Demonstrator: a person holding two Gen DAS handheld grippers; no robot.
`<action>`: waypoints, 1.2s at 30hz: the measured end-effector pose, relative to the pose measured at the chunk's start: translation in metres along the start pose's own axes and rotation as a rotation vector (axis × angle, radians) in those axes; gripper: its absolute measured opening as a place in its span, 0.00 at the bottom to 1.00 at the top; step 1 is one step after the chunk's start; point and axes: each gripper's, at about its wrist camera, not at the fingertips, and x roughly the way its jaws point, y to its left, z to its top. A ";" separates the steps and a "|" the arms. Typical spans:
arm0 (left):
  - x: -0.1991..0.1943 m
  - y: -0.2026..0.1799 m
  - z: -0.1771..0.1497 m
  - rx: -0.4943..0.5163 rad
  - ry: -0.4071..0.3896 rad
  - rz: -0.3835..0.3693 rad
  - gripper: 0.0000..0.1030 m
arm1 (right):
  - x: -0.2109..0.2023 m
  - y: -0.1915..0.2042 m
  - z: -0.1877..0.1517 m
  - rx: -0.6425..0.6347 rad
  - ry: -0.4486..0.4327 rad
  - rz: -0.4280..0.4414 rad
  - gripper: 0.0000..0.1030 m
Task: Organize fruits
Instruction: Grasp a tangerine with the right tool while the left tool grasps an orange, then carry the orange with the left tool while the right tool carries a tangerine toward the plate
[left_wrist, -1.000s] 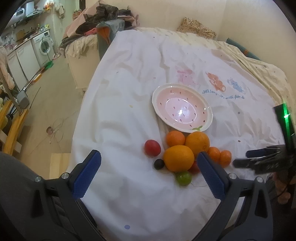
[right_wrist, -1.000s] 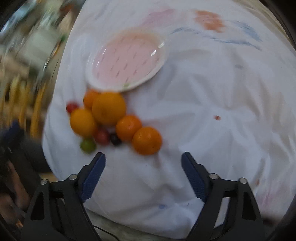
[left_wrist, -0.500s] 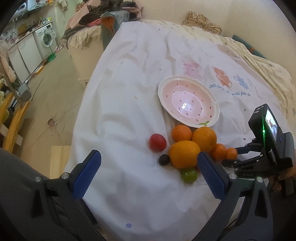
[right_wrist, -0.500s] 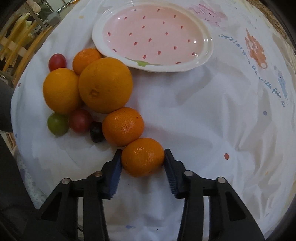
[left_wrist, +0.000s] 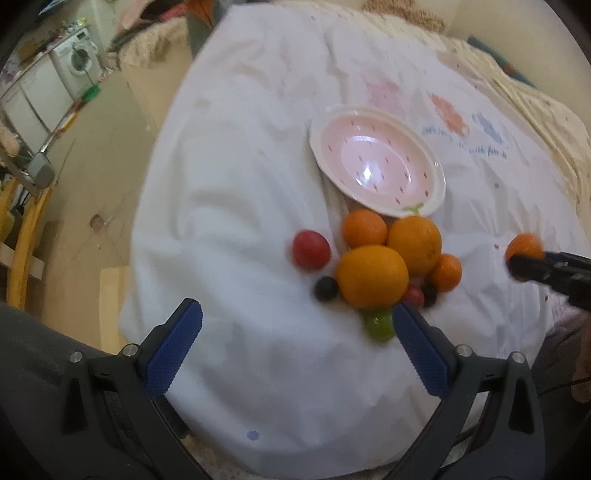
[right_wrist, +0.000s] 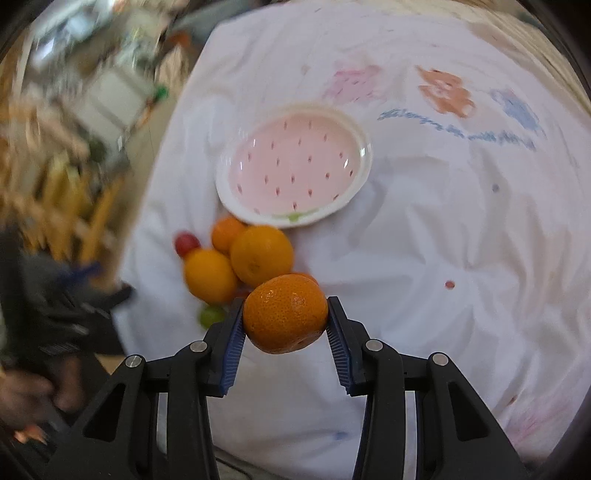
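The right hand-held gripper (right_wrist: 285, 318) clenches a mandarin (right_wrist: 285, 313) above the bedsheet (right_wrist: 424, 236) — plate (right_wrist: 354, 192) ahead. The left hand-held gripper (left_wrist: 295, 347) stands released, fruit pile (left_wrist: 373, 275) ahead.

The right tool (right_wrist: 285, 317) clamps a small orange (right_wrist: 285, 314) between its blue pads. At twelve o'clock sits the pink plate (right_wrist: 354, 192) on the white sheet (right_wrist: 443, 240); the other fruits (right_wrist: 243, 264) cluster at eleven.

Held mandarin (right_wrist: 285, 313) hides a small orange (right_wrist: 306, 276) behind it.
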 end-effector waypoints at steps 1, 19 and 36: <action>0.004 -0.004 0.001 0.007 0.019 -0.006 0.95 | -0.003 -0.002 -0.002 0.026 -0.019 0.009 0.43; 0.081 -0.071 0.034 0.115 0.254 -0.003 0.64 | -0.003 -0.049 -0.009 0.209 -0.090 0.066 0.43; 0.043 -0.061 0.041 0.093 0.172 -0.009 0.54 | 0.000 -0.049 -0.005 0.216 -0.086 0.055 0.43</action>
